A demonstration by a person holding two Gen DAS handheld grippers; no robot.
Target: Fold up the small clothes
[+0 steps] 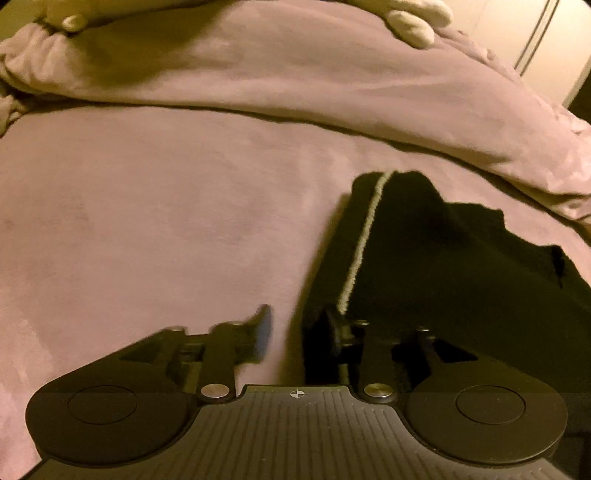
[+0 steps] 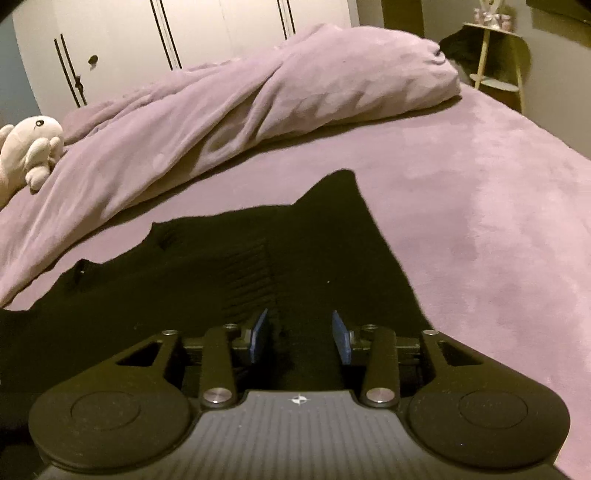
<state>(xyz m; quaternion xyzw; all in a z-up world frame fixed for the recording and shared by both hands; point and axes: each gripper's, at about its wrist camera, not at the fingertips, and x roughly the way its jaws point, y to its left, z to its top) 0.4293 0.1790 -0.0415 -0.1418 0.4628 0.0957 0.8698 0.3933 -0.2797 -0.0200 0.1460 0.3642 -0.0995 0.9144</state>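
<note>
On a mauve bedspread, seen from the left wrist, we find a black garment lying flat at the right, a pale stitched line running down it. Our left gripper straddles the garment's left edge: one blue-padded finger sits over bare bedspread, while the other finger is lost against the dark cloth. Its jaws stand part-way apart, and we cannot tell whether they pinch the edge. Motion blur smears the fingertips. A rumpled duvet crosses the top, where a plush toy is cut off by the frame.

From the right wrist, we see the same black garment spread before the right gripper, its ribbed weave barely legible in the dim light. Both blue pads stand apart with dark cloth showing between them; whether a fold is grasped we cannot tell. Beyond lie the duvet, a white plush toy, a white wardrobe and a small side table. No writing or labels are readable in either view.
</note>
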